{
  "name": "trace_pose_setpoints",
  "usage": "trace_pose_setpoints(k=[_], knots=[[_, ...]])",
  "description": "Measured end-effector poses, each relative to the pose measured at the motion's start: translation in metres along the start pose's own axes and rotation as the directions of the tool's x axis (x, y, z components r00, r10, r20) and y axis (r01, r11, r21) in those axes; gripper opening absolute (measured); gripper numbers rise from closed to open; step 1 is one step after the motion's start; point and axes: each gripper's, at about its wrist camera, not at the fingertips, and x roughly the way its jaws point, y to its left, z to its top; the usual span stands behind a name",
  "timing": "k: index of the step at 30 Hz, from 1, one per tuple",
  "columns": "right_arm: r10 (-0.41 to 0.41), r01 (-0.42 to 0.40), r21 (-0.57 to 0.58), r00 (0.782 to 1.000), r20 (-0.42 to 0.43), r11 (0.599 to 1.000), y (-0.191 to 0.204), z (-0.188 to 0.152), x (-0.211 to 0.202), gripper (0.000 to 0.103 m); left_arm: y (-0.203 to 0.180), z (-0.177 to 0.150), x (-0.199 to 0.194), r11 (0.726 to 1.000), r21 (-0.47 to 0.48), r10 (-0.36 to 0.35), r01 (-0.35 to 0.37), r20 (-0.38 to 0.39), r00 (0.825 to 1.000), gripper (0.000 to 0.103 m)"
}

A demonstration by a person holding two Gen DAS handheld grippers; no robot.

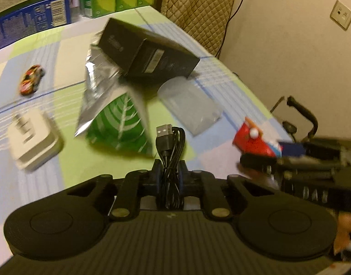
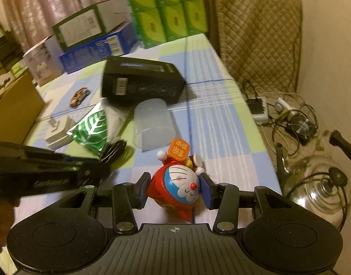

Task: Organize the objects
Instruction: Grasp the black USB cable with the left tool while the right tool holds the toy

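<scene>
My left gripper (image 1: 169, 171) is shut on a coiled black USB cable (image 1: 170, 146), held above the checked tablecloth (image 1: 61, 52). My right gripper (image 2: 175, 190) is shut on a red and blue cat figurine (image 2: 177, 185) with an orange tag; the same figurine (image 1: 253, 139) shows at the right of the left wrist view. On the table lie a black box (image 1: 150, 55), a green and silver foil packet (image 1: 115, 119), a clear plastic cup (image 1: 189, 107) on its side, a white charger (image 1: 31, 137) and a small toy car (image 1: 31, 80). The left gripper (image 2: 102, 160) appears at the left of the right wrist view.
Blue and green cartons (image 2: 95, 36) and green tissue packs (image 2: 168, 9) stand at the table's far edge. A quilted chair back (image 2: 257, 29) is behind. Right of the table sit a glass kettle (image 2: 317, 183), a power strip (image 2: 260, 110) and tangled wires. A cardboard box (image 2: 12, 105) is at the left.
</scene>
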Motion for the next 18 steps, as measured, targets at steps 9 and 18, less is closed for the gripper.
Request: trace_pose_setpoints(k=[9,18], knots=[[0.049,-0.053,-0.154,0.998,-0.030,0.987,0.037,-0.013,0.003,0.042,0.024,-0.049,-0.045,0.999,-0.017,0.050,-0.049,0.016,0.999,0.010],[0.047,-0.051,-0.161,0.998,-0.029,0.986,0.040,-0.013,0.005,0.042,0.015,-0.044,-0.033,0.995,0.059,0.083,-0.084,0.021,0.996,0.014]])
